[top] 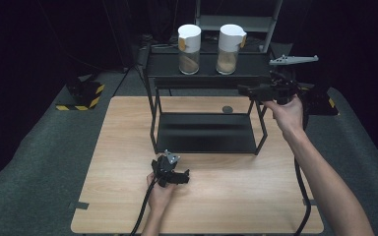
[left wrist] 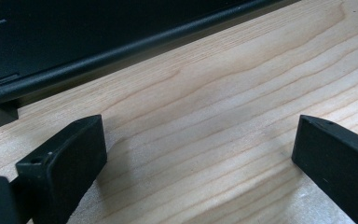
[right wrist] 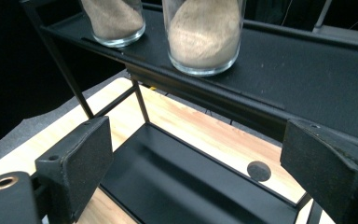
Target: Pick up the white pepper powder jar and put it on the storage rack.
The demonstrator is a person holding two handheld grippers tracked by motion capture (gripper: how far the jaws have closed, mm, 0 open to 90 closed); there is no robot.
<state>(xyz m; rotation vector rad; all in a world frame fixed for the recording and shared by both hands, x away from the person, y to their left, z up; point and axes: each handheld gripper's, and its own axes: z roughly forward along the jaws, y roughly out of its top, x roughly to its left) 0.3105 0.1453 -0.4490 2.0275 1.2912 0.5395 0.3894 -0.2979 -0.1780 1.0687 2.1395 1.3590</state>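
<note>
the right-hand jar [top: 229,48], a glass one with brown powder and a white cap, stood on the far top shelf [top: 206,65] of the black rack, its twin, the left-hand jar [top: 189,48], just beside it to the left. my right gripper [top: 256,90] hung at the shelf's right front corner, jaws spread wide and holding nothing, aimed up at that nearer jar [right wrist: 204,35]. to do this reach well, i judged i should lift the jaws clear of the shelf lip, come in level from the right, and bracket the glass low on its body below the cap, keeping it upright. the lip and the rack's thin right post were the edges to mind; the gap between the two jars looked narrow, so the far jaw needed care there. open room lay to the right of the rack and over the near table [top: 226,206]. my left gripper [top: 174,176] rested low on the near wood, jaws also spread and empty, just in front of the rack's bottom tray [left wrist: 98,56].
</note>
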